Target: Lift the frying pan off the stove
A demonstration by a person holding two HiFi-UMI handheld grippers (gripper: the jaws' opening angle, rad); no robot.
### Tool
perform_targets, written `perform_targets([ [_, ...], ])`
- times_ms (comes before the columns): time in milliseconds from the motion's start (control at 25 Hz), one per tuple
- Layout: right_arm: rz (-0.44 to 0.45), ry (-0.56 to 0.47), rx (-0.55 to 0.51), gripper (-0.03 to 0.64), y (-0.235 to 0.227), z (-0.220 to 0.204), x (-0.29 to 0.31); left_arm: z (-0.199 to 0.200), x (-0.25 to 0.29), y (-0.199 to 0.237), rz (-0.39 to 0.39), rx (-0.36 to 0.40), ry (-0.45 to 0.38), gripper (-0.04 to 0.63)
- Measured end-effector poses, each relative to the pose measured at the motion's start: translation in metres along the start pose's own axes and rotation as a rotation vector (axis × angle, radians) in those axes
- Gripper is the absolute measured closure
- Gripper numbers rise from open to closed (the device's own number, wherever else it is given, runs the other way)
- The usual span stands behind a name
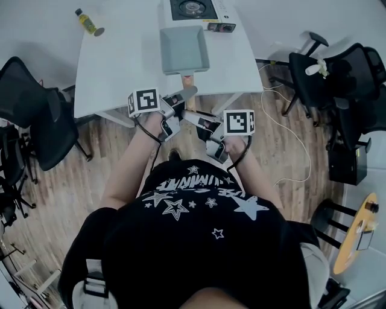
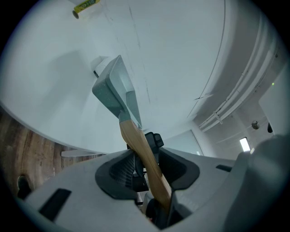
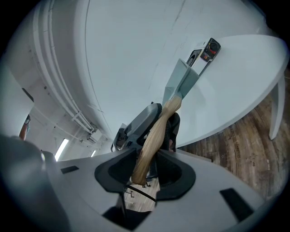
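Pan (image 1: 184, 49) (square, grey-blue, with a wooden handle) sits on the white desk (image 1: 120, 66). It is just in front of the stove (image 1: 194, 9) at the far edge, not on it. Whether the two touch cannot be told. Its handle (image 1: 188, 80) points back over the near edge toward the person.

At the far left a black chair (image 1: 36, 121) stands on the wood floor beside the desk. A small yellow bottle (image 1: 88, 22) lies near the desk's far left corner, well apart from the pan.

The left gripper (image 2: 147, 159) comes at the handle from the left. Its jaws stand wide with the handle running between them. The wood rests against one jaw, and a gap shows at the other.

The right gripper (image 3: 147, 158) comes in from the right, nearer the handle's end. That end lies between its parted jaws, leaning on one and clear of the other. The two grippers are close together (each shows in the other's view).

To the right of the desk stand more black chairs (image 1: 338, 78).
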State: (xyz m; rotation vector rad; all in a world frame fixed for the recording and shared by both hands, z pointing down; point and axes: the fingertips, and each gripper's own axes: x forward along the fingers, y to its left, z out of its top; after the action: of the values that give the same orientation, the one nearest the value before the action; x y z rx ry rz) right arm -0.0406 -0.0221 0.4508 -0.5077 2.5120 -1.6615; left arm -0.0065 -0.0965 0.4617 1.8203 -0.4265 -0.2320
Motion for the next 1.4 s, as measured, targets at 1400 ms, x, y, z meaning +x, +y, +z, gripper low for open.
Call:
perform_targets([
  [1400, 0.093, 0.092, -0.046, 0.476, 0.047, -0.079, -0.055, -0.088, -0.025, -0.039, 0.016, 0.014, -0.106, 0.43],
])
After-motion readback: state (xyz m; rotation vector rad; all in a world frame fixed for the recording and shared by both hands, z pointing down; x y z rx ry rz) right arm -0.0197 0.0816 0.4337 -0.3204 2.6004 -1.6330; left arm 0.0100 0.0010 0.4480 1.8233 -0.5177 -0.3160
